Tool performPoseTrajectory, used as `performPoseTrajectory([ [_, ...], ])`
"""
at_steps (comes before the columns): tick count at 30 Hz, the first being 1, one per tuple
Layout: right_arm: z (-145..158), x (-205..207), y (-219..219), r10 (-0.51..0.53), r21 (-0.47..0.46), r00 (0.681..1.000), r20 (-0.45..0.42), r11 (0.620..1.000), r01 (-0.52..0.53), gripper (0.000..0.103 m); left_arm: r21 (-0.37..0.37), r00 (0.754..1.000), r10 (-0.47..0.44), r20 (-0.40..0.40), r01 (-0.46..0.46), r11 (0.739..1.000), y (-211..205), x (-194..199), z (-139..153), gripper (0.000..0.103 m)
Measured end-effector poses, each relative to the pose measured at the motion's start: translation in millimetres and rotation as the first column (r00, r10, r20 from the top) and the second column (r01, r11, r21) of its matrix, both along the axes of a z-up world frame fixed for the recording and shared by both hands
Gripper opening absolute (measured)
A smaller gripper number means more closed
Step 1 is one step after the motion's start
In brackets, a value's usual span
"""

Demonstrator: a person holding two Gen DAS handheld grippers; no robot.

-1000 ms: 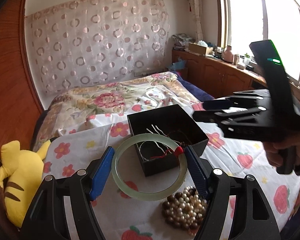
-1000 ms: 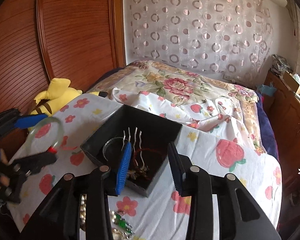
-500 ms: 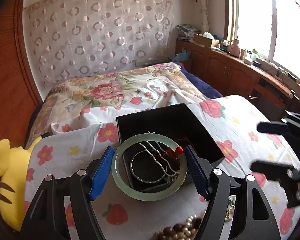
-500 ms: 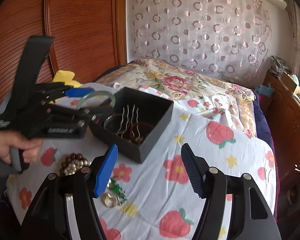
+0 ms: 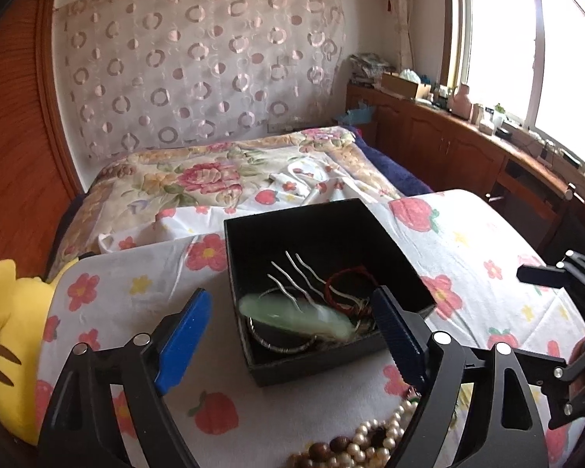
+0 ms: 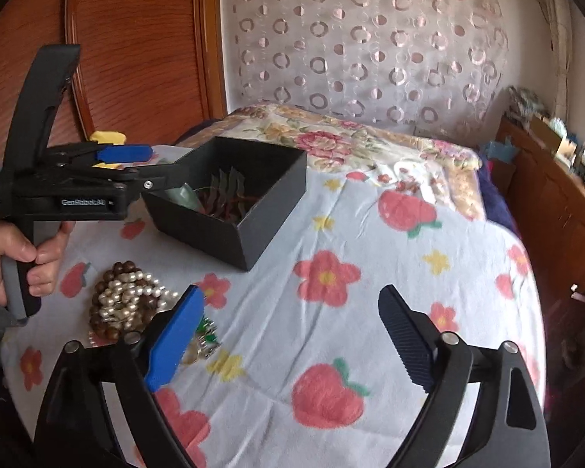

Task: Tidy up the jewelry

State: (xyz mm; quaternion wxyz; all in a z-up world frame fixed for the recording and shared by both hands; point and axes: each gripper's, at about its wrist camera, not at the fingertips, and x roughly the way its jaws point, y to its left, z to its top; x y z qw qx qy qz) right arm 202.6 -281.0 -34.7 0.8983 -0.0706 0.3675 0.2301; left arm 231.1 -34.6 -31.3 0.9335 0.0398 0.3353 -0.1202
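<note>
A black box (image 5: 323, 234) stands on the flowered tablecloth and holds a silver hair comb (image 5: 292, 277), a red cord and a silver bangle. A pale green jade bangle (image 5: 292, 314) lies blurred inside it, free of the pads. My left gripper (image 5: 290, 335) hangs over the box's near edge, its jaws opening with nothing pressed between them. My right gripper (image 6: 290, 341) is over the cloth in front of the box (image 6: 230, 202), jaws opening and empty. Left of it lie a pearl and wooden bead pile (image 6: 124, 300) and a green-stoned piece (image 6: 204, 335).
A hand (image 6: 15, 257) holds the left gripper (image 6: 148, 167) at the box's left corner. A yellow plush toy (image 5: 4, 351) lies off the table's left edge. Behind are a bed with a floral quilt (image 5: 199, 175) and wooden cabinets (image 5: 448, 156) under the window.
The jade bangle left the left gripper's pads and dropped into the box as those jaws widened. The right gripper's jaws spread wide and it drew back from the box toward the beads.
</note>
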Motion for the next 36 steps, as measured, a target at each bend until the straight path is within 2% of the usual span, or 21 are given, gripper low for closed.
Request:
performPoseTrajectory([
  [3,-3,-10,3,0.016,-0.006,1.000,0.009,1.000,-0.016,0.088,-0.018,1.000,0.009,0.009,-0.009,1.000,8,-17,1,0.085],
  [5,-6,-15,6,0.039,-0.003,0.999,-0.005,0.999,-0.039,0.071,-0.039,1.000,0.015,0.021,-0.014,0.999,16,-33,1,0.087],
  [11,-13,-29,18,0.093,-0.002,0.995,-0.043,0.996,-0.093,0.044,-0.068,1.000,0.024,0.019,-0.022,0.997,35,-68,-4,0.087],
  [17,-21,-43,35,0.160,-0.019,0.984,-0.078,0.987,-0.162,0.028,-0.079,1.000,0.015,0.003,-0.015,0.997,51,-91,-12,0.087],
  [25,-24,-51,59,0.237,-0.054,0.967,-0.096,0.969,-0.243,0.023,-0.035,1.000,-0.005,0.005,0.005,0.999,51,-121,-18,0.087],
  [36,-37,-35,70,0.225,-0.108,0.965,-0.135,0.965,-0.240,0.019,-0.072,0.999,-0.002,-0.048,-0.002,0.997,60,-136,-39,0.087],
])
